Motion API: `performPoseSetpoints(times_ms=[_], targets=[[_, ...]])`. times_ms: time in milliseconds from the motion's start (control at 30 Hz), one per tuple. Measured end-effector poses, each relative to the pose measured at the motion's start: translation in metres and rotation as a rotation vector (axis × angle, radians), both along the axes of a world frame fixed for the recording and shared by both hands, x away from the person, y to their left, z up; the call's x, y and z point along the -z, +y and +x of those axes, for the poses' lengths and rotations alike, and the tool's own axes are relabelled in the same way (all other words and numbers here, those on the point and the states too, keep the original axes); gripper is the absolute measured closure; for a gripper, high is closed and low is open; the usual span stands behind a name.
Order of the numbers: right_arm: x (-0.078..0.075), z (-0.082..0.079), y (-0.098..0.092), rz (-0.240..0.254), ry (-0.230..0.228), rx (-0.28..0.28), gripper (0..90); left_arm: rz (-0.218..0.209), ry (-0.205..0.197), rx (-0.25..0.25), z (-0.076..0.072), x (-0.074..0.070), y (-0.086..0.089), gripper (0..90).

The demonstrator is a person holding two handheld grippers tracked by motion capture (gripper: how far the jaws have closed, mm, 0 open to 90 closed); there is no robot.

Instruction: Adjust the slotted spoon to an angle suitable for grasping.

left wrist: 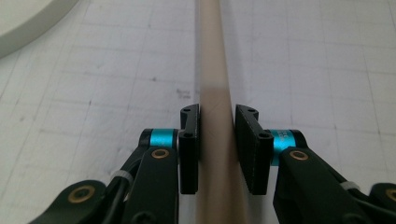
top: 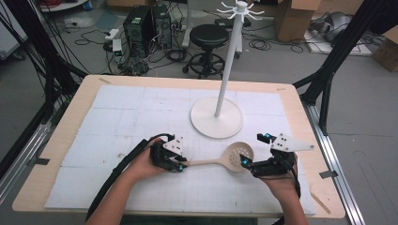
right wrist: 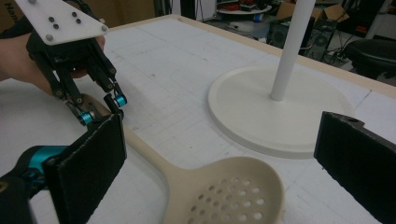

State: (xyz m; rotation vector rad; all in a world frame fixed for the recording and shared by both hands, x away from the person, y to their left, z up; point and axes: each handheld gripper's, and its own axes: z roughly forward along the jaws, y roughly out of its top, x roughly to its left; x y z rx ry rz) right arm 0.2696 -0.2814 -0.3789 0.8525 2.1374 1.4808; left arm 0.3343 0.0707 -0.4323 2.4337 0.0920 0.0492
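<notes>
Gridded mat point(top: 117, 117): left hand-held gripper point(top: 180, 165) clamps skimmer point(top: 237, 154) handle; right hand-held gripper point(top: 253, 152) (jaws wide) flanks bowl.

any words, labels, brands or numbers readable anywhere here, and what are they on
None can be read.
Cardboard box behind the left gripper: part of dark lettering at the frame edge, cut off and too blurred to read.
Slotted spoon, white stand, gridded mat: no text visible.

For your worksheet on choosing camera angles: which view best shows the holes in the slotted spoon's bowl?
The right gripper view: the slotted spoon lies close, its holes distinct. The high view shows the whole spoon small, holes faint. The left gripper view shows its handle between the left gripper pads.
</notes>
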Motion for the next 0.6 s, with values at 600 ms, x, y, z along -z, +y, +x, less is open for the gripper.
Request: performPoseSetpoints(times_ms=[600], targets=[[-0.002,-0.001,-0.003,0.020,0.000,-0.002,0.9,-0.025,0.049,-0.149,-0.013,-0.002,0.074,51.6]])
